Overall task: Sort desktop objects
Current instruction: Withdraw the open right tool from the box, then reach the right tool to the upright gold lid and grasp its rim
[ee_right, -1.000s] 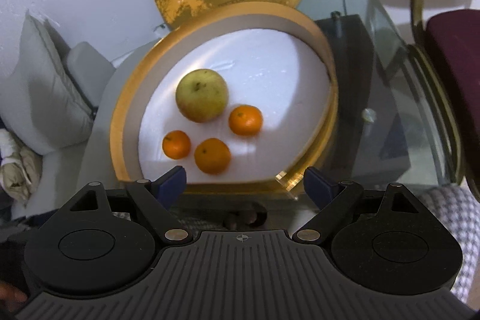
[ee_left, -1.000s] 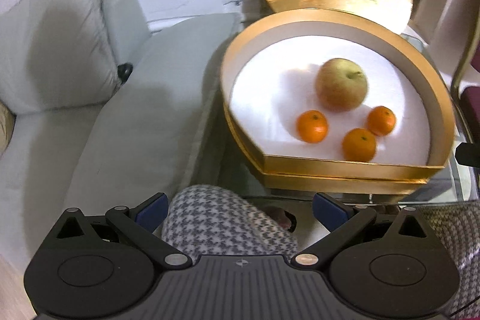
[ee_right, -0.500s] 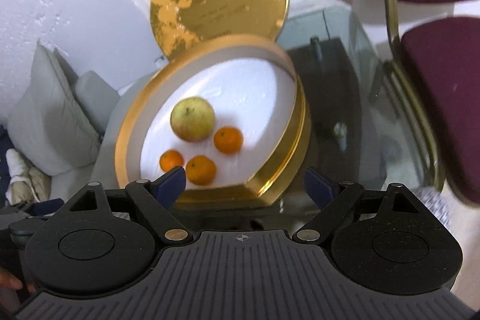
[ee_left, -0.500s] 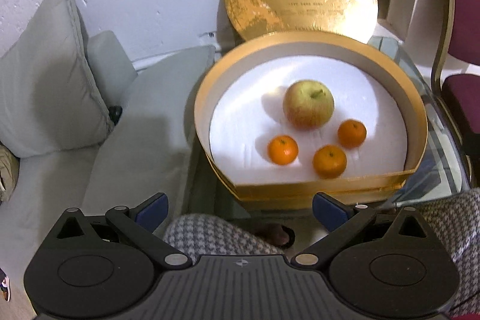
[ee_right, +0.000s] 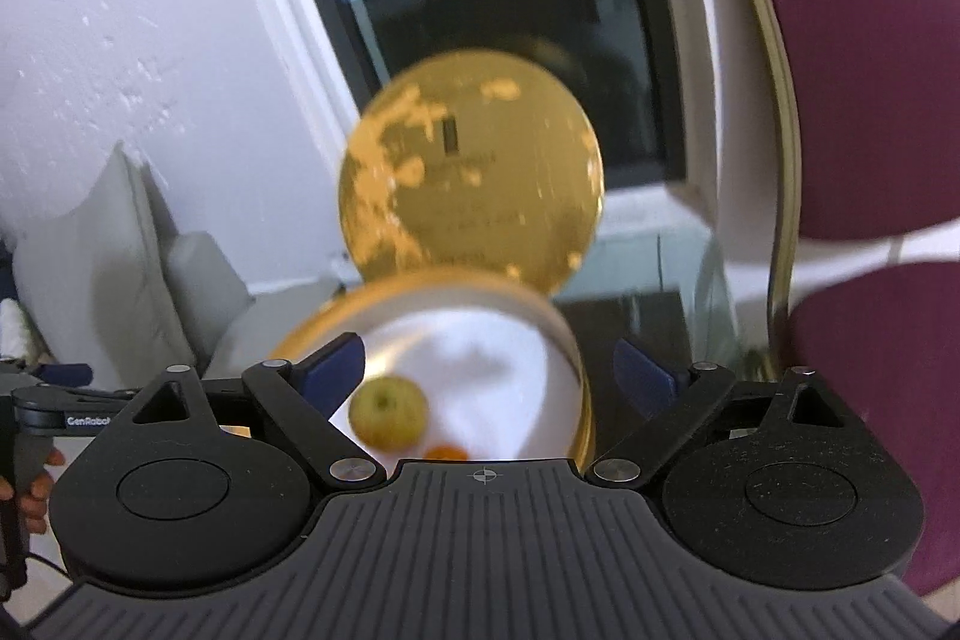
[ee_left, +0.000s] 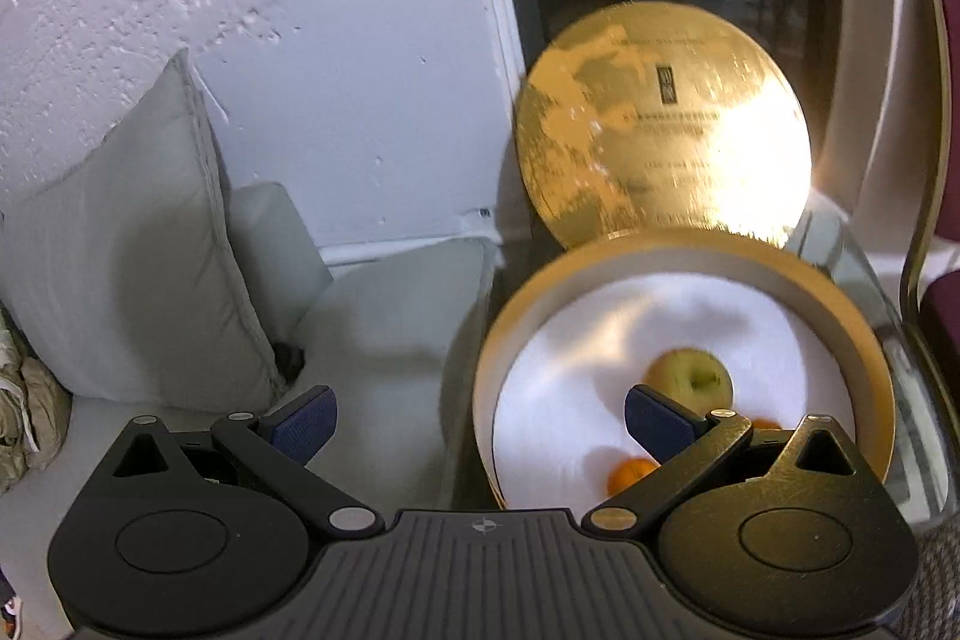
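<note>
A round gold box point(ee_left: 852, 334) with a white lining sits on a glass table. It holds a green-yellow apple point(ee_left: 690, 376) and small oranges point(ee_left: 627, 472), partly hidden behind my left gripper's right finger. The box point(ee_right: 558, 334), apple point(ee_right: 389, 411) and one orange point(ee_right: 447, 452) also show blurred in the right wrist view. My left gripper point(ee_left: 480, 415) is open and empty, held back from the box's left edge. My right gripper point(ee_right: 489, 370) is open and empty, held back above the box's near side.
The gold round lid point(ee_left: 660, 124) stands upright behind the box, leaning at a dark window. Grey cushions point(ee_left: 126, 268) lie on a sofa to the left. A maroon chair point(ee_right: 870, 160) stands right of the glass table point(ee_right: 672, 304).
Both grippers have pulled back and tilted upward, so the box has dropped low in both views and the lid, wall and window fill the upper part. Both stay open.
</note>
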Demonstrator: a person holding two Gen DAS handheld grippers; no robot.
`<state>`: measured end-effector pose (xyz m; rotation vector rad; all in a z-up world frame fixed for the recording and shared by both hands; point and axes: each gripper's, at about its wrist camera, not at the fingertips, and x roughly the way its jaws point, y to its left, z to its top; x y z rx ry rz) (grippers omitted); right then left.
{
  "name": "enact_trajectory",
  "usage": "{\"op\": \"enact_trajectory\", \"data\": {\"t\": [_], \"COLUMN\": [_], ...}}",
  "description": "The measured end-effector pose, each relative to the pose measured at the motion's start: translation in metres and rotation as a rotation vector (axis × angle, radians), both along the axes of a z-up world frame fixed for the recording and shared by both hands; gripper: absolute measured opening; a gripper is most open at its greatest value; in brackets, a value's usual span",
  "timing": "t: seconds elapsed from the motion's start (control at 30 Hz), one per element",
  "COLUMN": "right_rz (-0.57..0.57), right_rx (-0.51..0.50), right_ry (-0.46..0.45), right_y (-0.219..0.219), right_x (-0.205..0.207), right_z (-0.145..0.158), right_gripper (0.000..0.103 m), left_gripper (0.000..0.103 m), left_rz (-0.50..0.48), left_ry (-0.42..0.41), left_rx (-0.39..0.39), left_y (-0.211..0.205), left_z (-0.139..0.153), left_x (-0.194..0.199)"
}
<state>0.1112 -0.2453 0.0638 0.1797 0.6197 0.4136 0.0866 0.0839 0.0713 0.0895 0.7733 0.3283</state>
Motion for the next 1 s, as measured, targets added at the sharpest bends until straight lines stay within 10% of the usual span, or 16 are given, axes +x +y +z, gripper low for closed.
{"op": "enact_trajectory", "data": {"t": [0.47,1.0], "right_rz": [0.009,-0.084], "right_rx": [-0.041,0.029], "right_ry": [-0.097,-0.196], "right_y": [0.018,0.032], "right_x": [0.065,0.228], "right_z": [0.041,0.054], "right_gripper": [0.097,0.101], "left_gripper": [0.102,0.102], "left_rz": [-0.017,-0.051], "left_ry": [0.049,-0.037], "left_rx": [-0.045,-0.034], "left_y": [0.033,0.051], "left_z": [-0.002,0.009], "left_x": [0.053,0.232]}}
